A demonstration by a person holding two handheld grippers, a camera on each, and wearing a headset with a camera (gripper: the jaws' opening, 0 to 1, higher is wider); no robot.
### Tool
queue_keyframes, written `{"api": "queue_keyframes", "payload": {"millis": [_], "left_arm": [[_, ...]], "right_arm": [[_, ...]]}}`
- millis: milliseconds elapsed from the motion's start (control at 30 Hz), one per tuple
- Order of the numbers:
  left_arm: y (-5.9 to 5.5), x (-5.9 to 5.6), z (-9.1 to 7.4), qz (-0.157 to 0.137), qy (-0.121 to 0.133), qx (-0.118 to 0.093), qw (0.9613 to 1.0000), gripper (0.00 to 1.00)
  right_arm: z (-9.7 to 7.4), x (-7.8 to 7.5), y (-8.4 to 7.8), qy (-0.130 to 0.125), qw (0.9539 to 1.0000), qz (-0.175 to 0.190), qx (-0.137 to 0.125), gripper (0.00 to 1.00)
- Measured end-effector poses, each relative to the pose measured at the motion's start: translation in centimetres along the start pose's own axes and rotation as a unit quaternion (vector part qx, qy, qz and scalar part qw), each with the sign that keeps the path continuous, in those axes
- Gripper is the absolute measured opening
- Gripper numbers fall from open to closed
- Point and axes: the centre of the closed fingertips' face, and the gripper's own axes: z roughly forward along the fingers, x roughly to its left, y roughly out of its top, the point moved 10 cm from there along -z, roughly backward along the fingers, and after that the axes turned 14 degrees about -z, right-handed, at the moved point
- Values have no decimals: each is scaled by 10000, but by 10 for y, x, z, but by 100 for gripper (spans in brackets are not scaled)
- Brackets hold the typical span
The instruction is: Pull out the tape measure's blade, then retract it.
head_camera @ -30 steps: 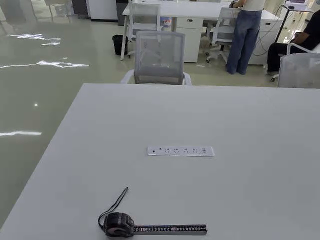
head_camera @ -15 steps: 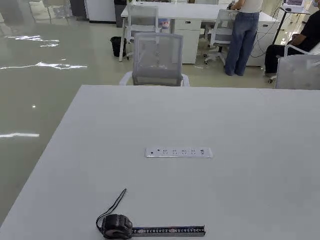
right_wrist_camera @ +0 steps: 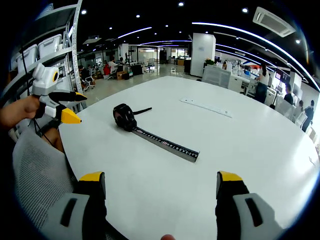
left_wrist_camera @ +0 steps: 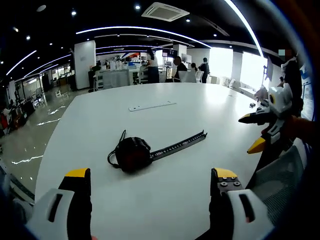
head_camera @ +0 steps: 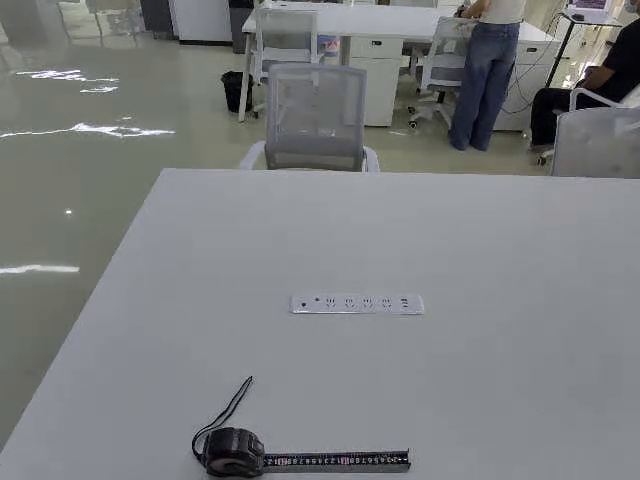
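Observation:
A black tape measure [head_camera: 235,451] lies near the front edge of the white table [head_camera: 400,240], its dark blade [head_camera: 340,461] pulled out to the right and flat on the top; a black wrist strap [head_camera: 232,402] loops from its case. In the left gripper view the tape measure [left_wrist_camera: 131,152] lies ahead of my open left gripper [left_wrist_camera: 150,180], well apart. The right gripper view has the tape measure [right_wrist_camera: 124,116] and its blade [right_wrist_camera: 167,145] ahead of my open right gripper [right_wrist_camera: 161,181], nothing between its jaws. Each gripper is held off the table edge.
A white power strip [head_camera: 357,304] is set into the table's middle. A grey mesh chair [head_camera: 315,118] stands at the far edge, another chair [head_camera: 598,140] at the far right. People stand and sit at desks beyond.
The head camera tilted slightly, shifting the picture. The tape measure and its blade lie as before.

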Motion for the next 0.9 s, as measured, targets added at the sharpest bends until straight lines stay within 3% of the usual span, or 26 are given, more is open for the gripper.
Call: {"api": "queue_keyframes", "payload": {"millis": [300, 433, 600, 900], "left_arm": [[-2, -2, 4, -192, 185, -14, 9996, 99], [-4, -2, 7, -456, 246, 58, 9986, 99], [-2, -3, 13, -569, 456, -59, 9973, 99], [-4, -4, 20, -469, 740, -143, 9960, 99]], "right_arm": [[0, 0, -2, -6, 10000, -62, 16, 92], [1, -1, -3, -2, 10000, -15, -18, 91], [4, -6, -5, 67, 10000, -35, -25, 89], [10, -12, -8, 209, 9997, -78, -41, 85]]}}
